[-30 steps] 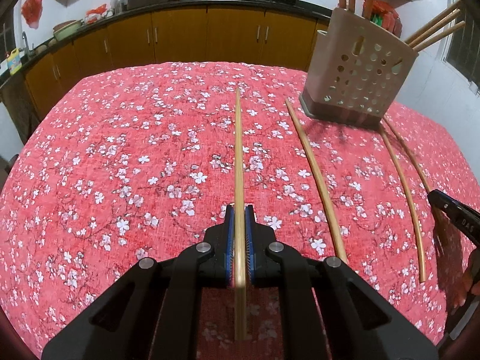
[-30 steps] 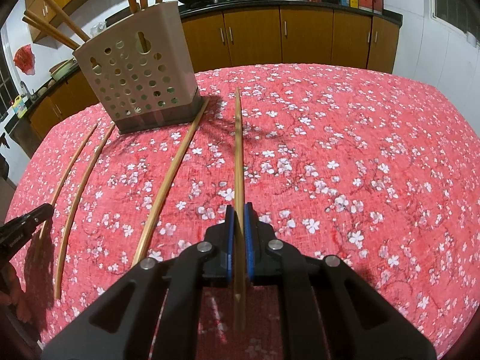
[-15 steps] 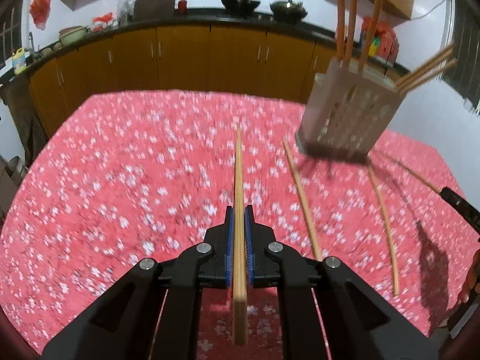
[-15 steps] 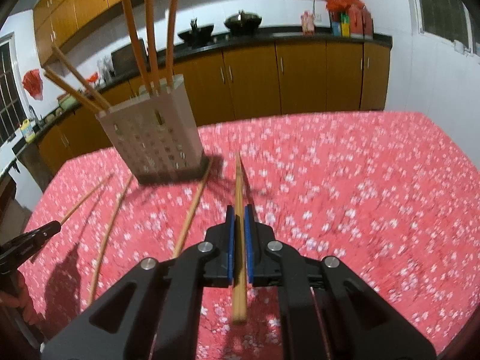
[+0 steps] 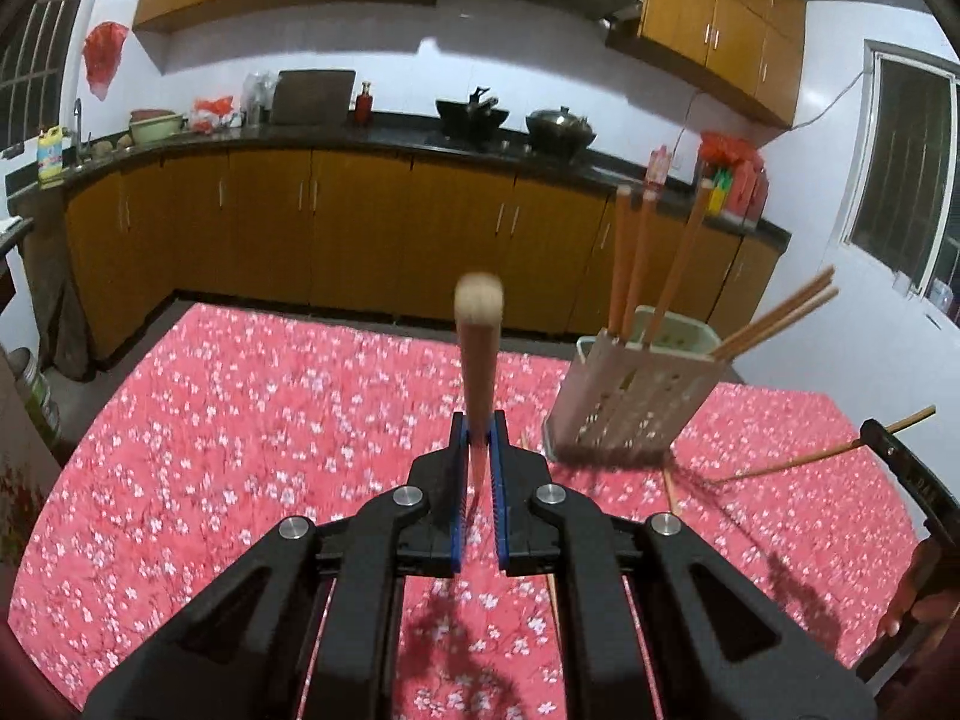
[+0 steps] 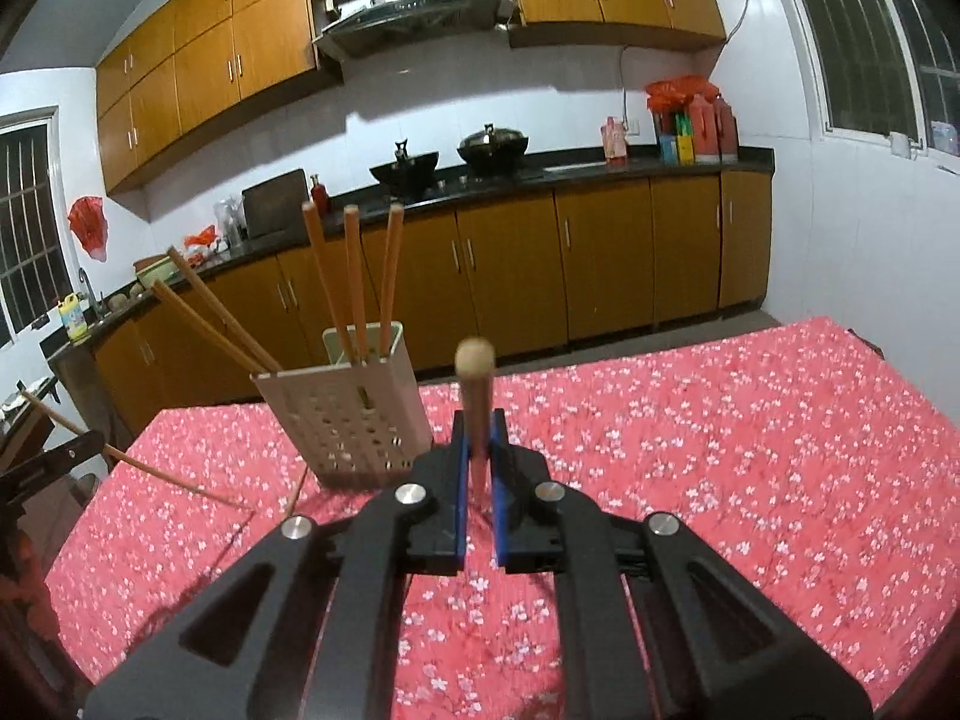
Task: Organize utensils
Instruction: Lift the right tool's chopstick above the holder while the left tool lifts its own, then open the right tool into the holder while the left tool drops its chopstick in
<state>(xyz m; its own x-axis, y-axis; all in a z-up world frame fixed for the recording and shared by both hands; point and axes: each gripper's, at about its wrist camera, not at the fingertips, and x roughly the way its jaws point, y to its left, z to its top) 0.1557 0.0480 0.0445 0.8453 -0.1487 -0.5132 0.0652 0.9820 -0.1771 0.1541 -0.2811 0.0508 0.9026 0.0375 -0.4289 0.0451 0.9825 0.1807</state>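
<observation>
My left gripper (image 5: 478, 438) is shut on a wooden chopstick (image 5: 478, 348) that points up and forward, lifted above the table. My right gripper (image 6: 478, 438) is shut on another chopstick (image 6: 476, 396), also raised. The pale perforated utensil holder (image 5: 636, 396) stands to the right of my left gripper and holds several chopsticks; in the right wrist view the holder (image 6: 348, 414) is to the left. The other gripper with its chopstick shows at the right edge (image 5: 888, 450) and at the left edge (image 6: 66, 456). One or two chopsticks (image 5: 669, 489) lie on the table by the holder.
The table has a red floral cloth (image 5: 240, 432). Brown kitchen cabinets (image 5: 360, 228) and a dark counter with woks (image 6: 456, 162) run along the far wall. A window (image 6: 864, 42) is on the right wall.
Both grippers have lifted their chopsticks off the table and tilted upward, so the kitchen wall now fills the views. The holder now appears lower and smaller in both views.
</observation>
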